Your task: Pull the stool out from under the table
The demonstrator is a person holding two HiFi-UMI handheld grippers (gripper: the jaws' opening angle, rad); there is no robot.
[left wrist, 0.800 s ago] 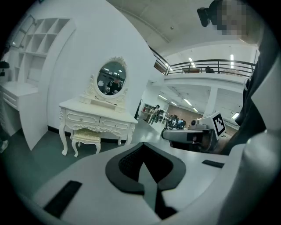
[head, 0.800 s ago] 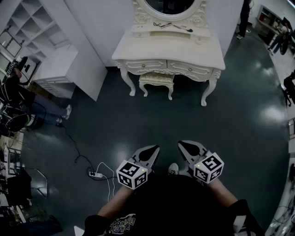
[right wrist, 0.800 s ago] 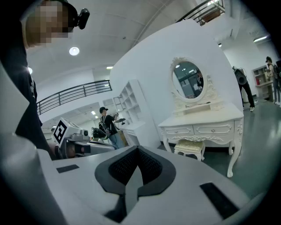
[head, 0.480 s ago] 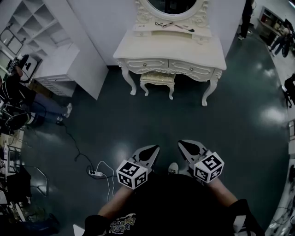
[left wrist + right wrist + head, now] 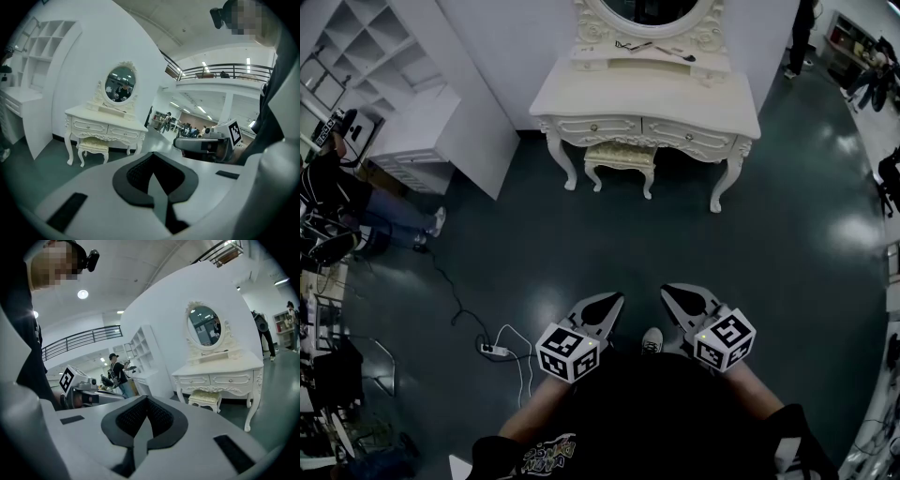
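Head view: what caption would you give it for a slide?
A person, left tool and right tool both shut and empty, faces a cream dressing table with the stool tucked underneath.

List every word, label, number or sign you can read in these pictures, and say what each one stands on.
Nothing can be read for certain.
Shirt print, on the person's black shirt: pale lettering, too blurred to read.
Marker cube on the left tongs and marker cube on the right tongs: black-and-white square patterns only, no letters or digits.
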